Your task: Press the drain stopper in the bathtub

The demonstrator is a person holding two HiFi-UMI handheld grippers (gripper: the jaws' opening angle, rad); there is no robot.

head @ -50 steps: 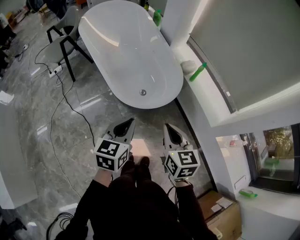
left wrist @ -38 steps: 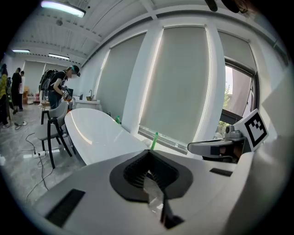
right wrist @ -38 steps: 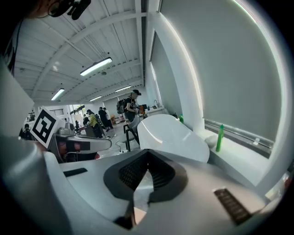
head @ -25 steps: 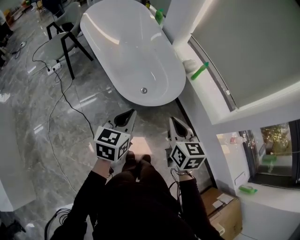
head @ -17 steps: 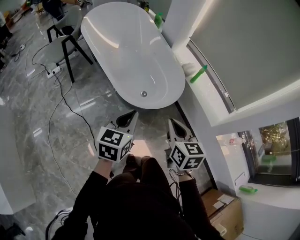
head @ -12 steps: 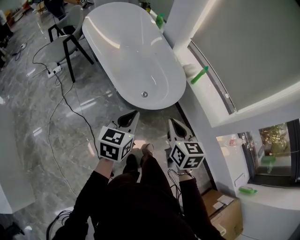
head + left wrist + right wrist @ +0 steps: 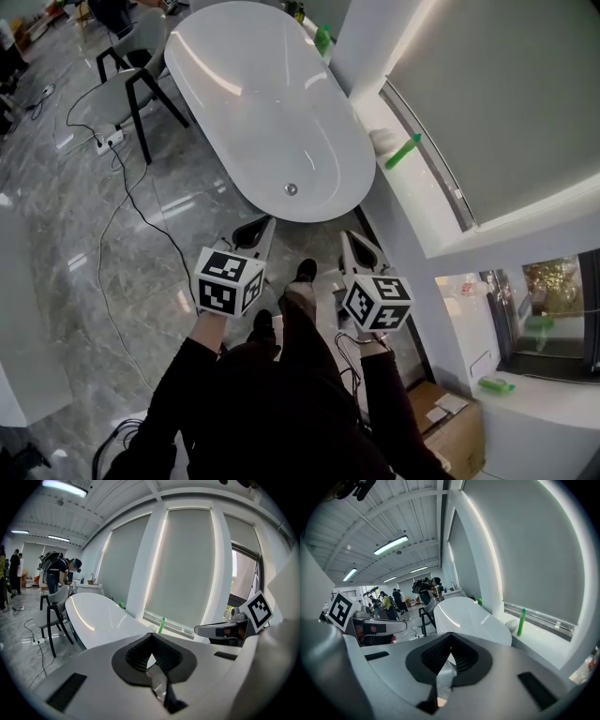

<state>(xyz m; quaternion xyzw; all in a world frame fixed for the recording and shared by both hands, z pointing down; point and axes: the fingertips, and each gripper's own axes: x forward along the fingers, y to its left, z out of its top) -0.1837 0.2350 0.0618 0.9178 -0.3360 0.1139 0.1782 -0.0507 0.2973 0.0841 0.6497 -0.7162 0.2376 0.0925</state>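
The left gripper [image 7: 251, 231] and right gripper [image 7: 357, 246] are held side by side over the floor [image 7: 112, 244], near the end of the bathtub [image 7: 253, 84]. Both have their jaws pressed together, holding nothing. The drain stopper [image 7: 291, 189] sits in the tub's bottom, well apart from both.

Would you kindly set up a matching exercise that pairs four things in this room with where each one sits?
Things:
1. drain stopper
2. slim green bottle
3. chair
4. cardboard box

Places:
A. on the window ledge
B. low at the head view's right edge
C. in the bathtub's near end
D. on the floor left of the bathtub

Pairs: 1-C; 2-A; 3-D; 4-B
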